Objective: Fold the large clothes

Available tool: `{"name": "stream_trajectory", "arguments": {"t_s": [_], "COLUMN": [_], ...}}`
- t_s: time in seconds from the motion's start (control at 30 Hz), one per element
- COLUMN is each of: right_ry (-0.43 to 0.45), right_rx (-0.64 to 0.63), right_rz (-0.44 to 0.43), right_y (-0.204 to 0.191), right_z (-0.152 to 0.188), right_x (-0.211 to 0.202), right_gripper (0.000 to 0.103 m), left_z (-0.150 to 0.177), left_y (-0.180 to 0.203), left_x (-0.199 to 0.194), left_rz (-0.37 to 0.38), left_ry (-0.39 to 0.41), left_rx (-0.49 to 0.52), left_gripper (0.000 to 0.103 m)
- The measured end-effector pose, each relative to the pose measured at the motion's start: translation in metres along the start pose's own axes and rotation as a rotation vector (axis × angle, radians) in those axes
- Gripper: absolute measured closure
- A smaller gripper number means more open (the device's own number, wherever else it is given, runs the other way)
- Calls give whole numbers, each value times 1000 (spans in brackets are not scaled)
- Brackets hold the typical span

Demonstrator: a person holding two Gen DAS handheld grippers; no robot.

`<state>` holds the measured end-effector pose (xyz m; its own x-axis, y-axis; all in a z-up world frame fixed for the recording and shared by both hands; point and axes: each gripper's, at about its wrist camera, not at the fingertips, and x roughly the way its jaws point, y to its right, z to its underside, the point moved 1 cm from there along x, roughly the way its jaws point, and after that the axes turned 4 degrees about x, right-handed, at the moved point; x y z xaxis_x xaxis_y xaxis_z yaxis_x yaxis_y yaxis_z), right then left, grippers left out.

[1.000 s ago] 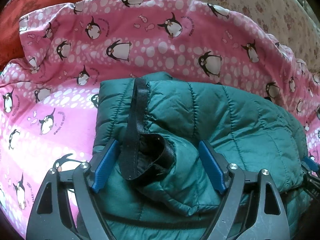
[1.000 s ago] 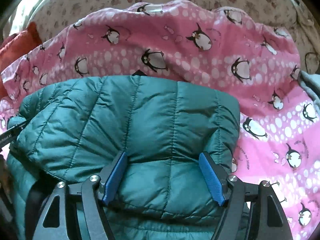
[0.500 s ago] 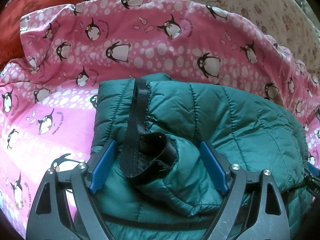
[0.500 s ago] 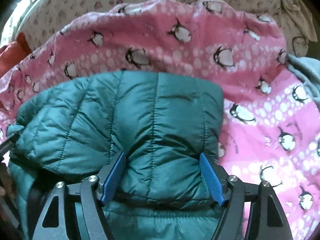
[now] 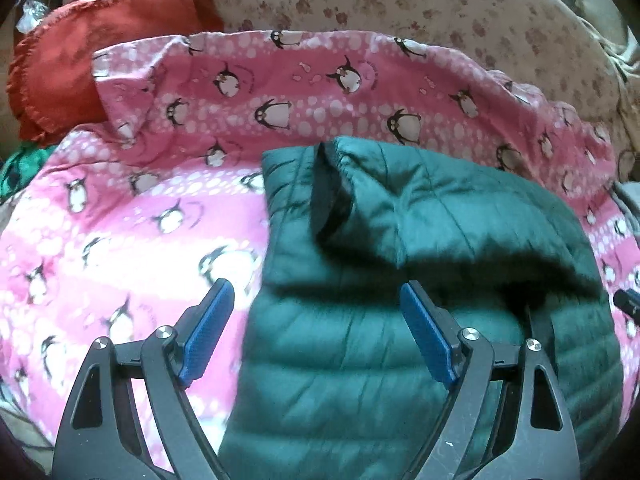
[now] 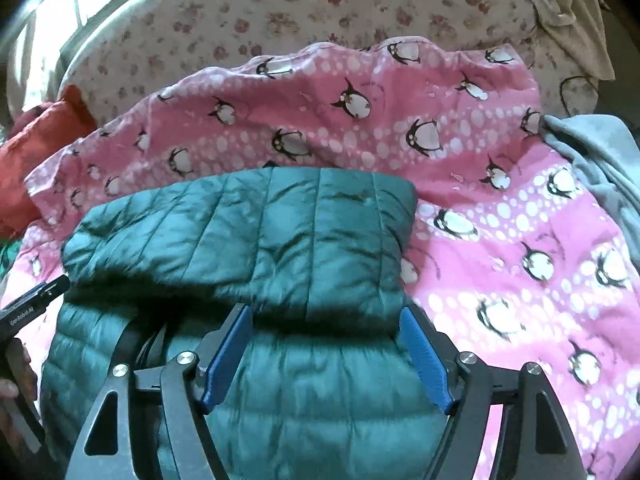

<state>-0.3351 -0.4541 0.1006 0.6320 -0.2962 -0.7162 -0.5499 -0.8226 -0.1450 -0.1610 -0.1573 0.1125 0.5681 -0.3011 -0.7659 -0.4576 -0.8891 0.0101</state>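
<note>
Both wide-open, empty grippers, left point(image 5: 316, 336) and right point(image 6: 326, 354), have drawn back from the folded quilted teal jacket point(image 5: 420, 240) at frame centre, apparently completing that fold.

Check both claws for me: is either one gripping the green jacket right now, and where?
Neither. The left claw and right claw both stand open above the folded green puffer jacket, pads clear of the fabric; nothing is held.

Left wrist view. My left gripper point(image 5: 316, 336) hangs with jaws wide apart, nothing between the blue pads point(image 5: 208, 336). The folded green quilted jacket point(image 5: 420, 240) lies at 3 o'clock on the pink penguin blanket point(image 5: 160, 208); a red cloth point(image 5: 100, 52) sits at 11 o'clock.
</note>
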Motion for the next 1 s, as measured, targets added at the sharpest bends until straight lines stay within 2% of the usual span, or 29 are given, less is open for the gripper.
{"name": "stream_trajectory", "arguments": {"t_s": [0.17,0.3,0.53,1.0], "right_ry": [-12,-48,-72,-73], "right_rx": [-19,-34,-31,-41], "right_rz": [-14,-18,-39,-31], "right_y": [-2,-6,-5,1], "right_z": [28,56,94,127], "right_x": [-20,-27,-37,-63], "right_gripper": [29,29,29,29], "left_z": [34,59,83,117], "left_y": [-7,-14,-21,-23], "left_x": [-26,-39,-59,-77], "left_rz": [-5,10,-7,8], "left_ry": [-7,-29,-20,-47], "left_rx": [17,-9,-17,-38], "left_gripper": [18,18,18,18]}}
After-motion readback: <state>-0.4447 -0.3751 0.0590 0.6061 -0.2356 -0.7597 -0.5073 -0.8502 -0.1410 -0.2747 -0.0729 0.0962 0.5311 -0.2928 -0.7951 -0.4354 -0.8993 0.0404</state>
